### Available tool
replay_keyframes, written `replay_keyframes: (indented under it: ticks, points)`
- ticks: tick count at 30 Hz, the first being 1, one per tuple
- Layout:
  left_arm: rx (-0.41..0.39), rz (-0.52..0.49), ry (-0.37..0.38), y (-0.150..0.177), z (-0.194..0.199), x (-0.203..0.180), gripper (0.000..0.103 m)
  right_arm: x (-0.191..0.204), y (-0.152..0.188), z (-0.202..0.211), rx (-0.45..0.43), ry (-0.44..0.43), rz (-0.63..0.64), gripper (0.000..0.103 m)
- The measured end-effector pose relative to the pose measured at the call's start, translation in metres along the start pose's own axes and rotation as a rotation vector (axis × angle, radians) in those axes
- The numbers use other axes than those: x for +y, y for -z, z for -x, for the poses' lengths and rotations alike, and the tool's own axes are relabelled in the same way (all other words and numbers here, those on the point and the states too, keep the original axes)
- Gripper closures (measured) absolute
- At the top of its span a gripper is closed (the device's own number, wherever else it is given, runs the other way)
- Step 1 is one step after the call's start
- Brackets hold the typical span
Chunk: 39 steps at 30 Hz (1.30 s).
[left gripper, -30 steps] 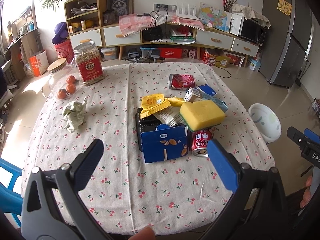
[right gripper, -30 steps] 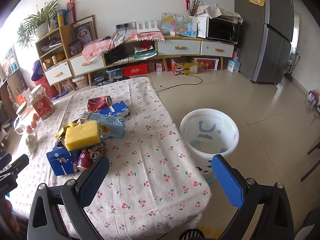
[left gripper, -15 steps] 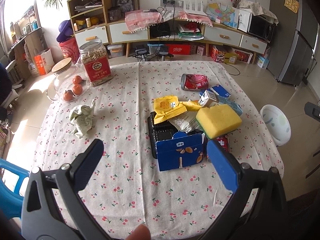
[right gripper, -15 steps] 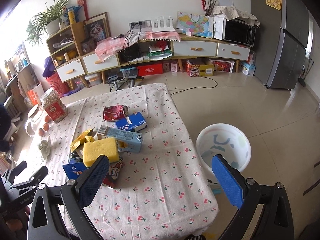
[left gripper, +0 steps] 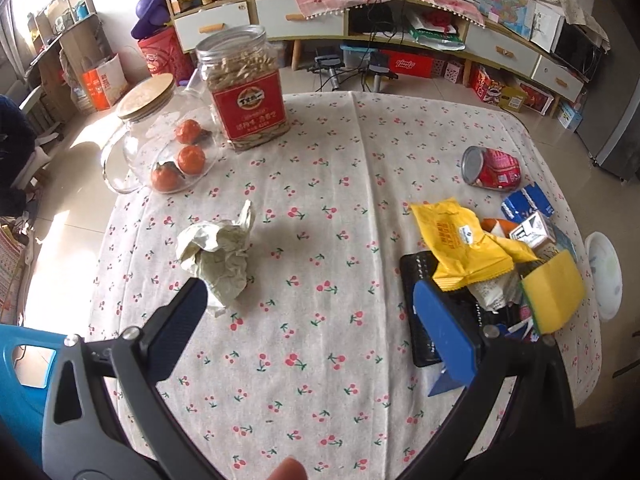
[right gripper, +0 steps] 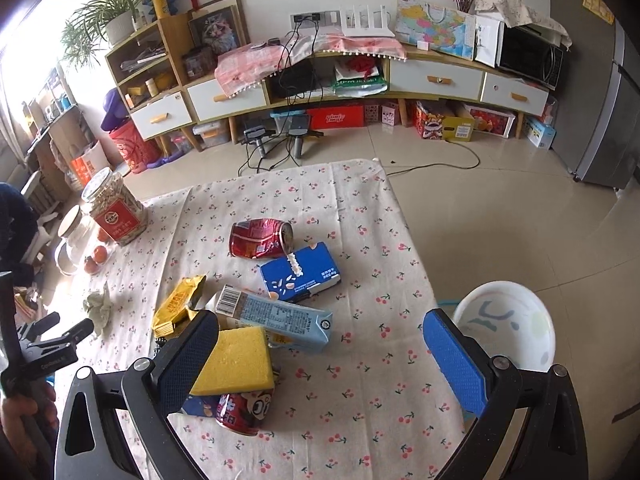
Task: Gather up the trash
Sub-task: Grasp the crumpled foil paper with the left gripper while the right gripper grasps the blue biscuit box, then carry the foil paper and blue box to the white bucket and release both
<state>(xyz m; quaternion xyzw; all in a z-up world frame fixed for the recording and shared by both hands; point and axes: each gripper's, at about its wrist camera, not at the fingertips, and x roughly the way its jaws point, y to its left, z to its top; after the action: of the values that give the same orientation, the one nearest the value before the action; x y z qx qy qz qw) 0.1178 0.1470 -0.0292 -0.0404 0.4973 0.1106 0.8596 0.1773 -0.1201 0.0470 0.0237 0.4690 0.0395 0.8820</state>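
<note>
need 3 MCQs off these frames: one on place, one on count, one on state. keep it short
1. Where does the white bin stand?
A) on the floor beside the table
B) on the table
C) on the shelf

2. How many red cans lie on the cloth?
A) one
B) two
C) four

3. The right claw is
A) shut on the sponge
B) open
C) shut on a can

Key: A, it sits on tiles past the table edge; B, one crushed can and one under the yellow sponge; B, its jaws stand wide apart, holding nothing.

Two cans (right gripper: 261, 238) (right gripper: 243, 410), three tomatoes (left gripper: 191, 159) (left gripper: 187, 131) (left gripper: 165, 178).
</note>
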Motion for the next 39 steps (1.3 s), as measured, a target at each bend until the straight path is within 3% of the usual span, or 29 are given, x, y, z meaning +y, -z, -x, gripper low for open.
replay_keyframes:
  ticks: [5,11,16,18,19,21,22,30,35,39]
  points:
    - [0.046,0.133,0.006,-0.012,-0.035,0.047,0.002,-0.012,0.003,-0.067,0.145,-0.053,-0.045,0.0]
    - [0.128,0.242,0.038,-0.012,-0.075,0.068,0.015,-0.02,-0.007,-0.12,0.198,-0.075,-0.102,0.0]
    - [0.124,0.255,-0.03,-0.011,-0.093,0.07,0.027,-0.023,-0.009,-0.148,0.219,-0.099,-0.129,0.0]
    - [0.123,0.237,-0.062,-0.011,-0.097,0.069,0.047,-0.026,-0.01,-0.156,0.233,-0.105,-0.152,0.0]
    - [0.117,0.218,-0.089,-0.01,-0.097,0.067,0.051,-0.029,-0.011,-0.159,0.237,-0.112,-0.172,0.0]
    - [0.109,0.199,-0.105,-0.01,-0.097,0.068,0.073,-0.034,-0.012,-0.161,0.237,-0.135,-0.209,0.0]
    - [0.105,0.206,-0.106,-0.01,-0.096,0.07,0.077,-0.036,-0.012,-0.162,0.237,-0.142,-0.221,0.0]
    - [0.081,0.301,0.016,-0.009,-0.08,0.086,0.086,-0.041,-0.017,-0.165,0.217,-0.143,-0.239,0.005]
    - [0.04,0.28,0.055,-0.014,-0.062,0.074,0.086,-0.033,-0.028,-0.172,0.206,-0.14,-0.226,0.005]
    - [0.024,0.247,0.073,-0.016,-0.054,0.063,0.086,-0.01,-0.042,-0.176,0.217,-0.167,-0.145,0.004]
